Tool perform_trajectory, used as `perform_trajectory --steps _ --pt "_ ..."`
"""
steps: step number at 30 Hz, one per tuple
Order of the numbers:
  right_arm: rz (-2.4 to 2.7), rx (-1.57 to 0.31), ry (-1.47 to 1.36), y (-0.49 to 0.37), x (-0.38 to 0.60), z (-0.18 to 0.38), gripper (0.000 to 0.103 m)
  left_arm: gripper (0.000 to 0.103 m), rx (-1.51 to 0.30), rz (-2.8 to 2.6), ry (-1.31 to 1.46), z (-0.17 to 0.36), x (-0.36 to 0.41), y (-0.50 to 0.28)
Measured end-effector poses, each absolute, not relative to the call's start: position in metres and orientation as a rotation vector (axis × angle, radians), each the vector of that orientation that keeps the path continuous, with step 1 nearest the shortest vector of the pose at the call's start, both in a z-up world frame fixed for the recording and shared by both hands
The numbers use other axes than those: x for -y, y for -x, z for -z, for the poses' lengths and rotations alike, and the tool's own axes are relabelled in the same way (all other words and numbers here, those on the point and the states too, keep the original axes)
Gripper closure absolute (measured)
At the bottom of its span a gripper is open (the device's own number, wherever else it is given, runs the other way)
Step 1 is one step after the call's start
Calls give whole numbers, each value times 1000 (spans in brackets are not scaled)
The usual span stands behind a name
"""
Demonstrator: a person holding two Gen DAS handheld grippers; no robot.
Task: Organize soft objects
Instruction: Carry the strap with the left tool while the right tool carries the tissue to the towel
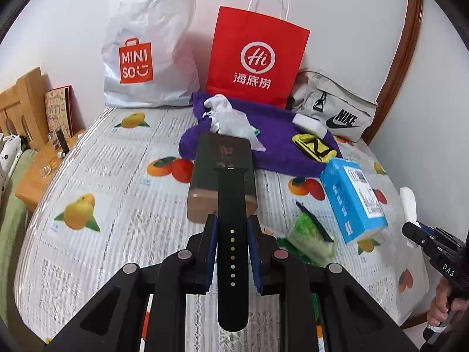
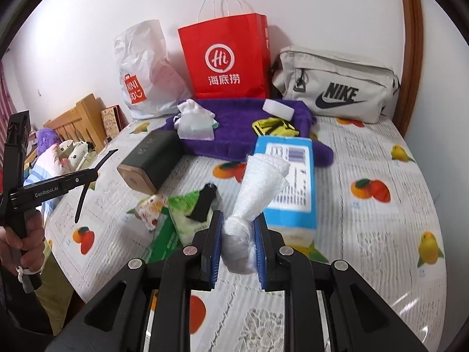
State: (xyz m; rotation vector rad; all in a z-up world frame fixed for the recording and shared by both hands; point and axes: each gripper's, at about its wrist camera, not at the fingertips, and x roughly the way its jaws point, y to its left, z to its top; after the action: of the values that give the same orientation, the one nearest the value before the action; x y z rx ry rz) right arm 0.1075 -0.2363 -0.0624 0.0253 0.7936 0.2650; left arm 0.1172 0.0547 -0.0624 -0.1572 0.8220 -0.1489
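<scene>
The left gripper [image 1: 232,228] pinches a strap [image 1: 232,234], the right gripper [image 2: 237,231] foam [image 2: 258,182] (both loosely); either could slip onto the table [image 1: 117,161].

Matt rubbery strap [image 1: 231,228], fuzzy purple cloth [image 1: 272,146], glossy red paper bag [image 1: 255,58]

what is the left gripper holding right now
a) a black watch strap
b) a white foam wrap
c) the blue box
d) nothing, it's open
a: in the left wrist view the left gripper is closed on a black watch strap with a row of holes, running between its fingers; the white foam wrap is in the right gripper instead.
</scene>
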Motion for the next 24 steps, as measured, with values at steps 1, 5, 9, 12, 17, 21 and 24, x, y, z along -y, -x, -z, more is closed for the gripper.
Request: perform_trajectory --steps 1,5,9,12,17,21,24 --pt "-269 -790 -24 -110 236 61 82 84 -821 151 160 60 -55 -120" --pt "-272 -777 -26 -123 234 53 82 84 -813 151 161 54 -56 -130" --pt "-276 -765 -31 -137 233 46 82 84 -807 157 168 49 -56 -143" --pt "-277 -764 -29 -149 233 43 82 84 -805 157 168 45 -56 -155" --pt "-295 -766 -39 -173 233 40 82 84 -796 163 165 39 -54 -175" --pt "-311 -758 -37 -191 231 36 82 84 -795 171 176 36 -54 -190" --pt "-323 -755 -37 -205 231 36 82 84 -796 164 174 35 -54 -201"
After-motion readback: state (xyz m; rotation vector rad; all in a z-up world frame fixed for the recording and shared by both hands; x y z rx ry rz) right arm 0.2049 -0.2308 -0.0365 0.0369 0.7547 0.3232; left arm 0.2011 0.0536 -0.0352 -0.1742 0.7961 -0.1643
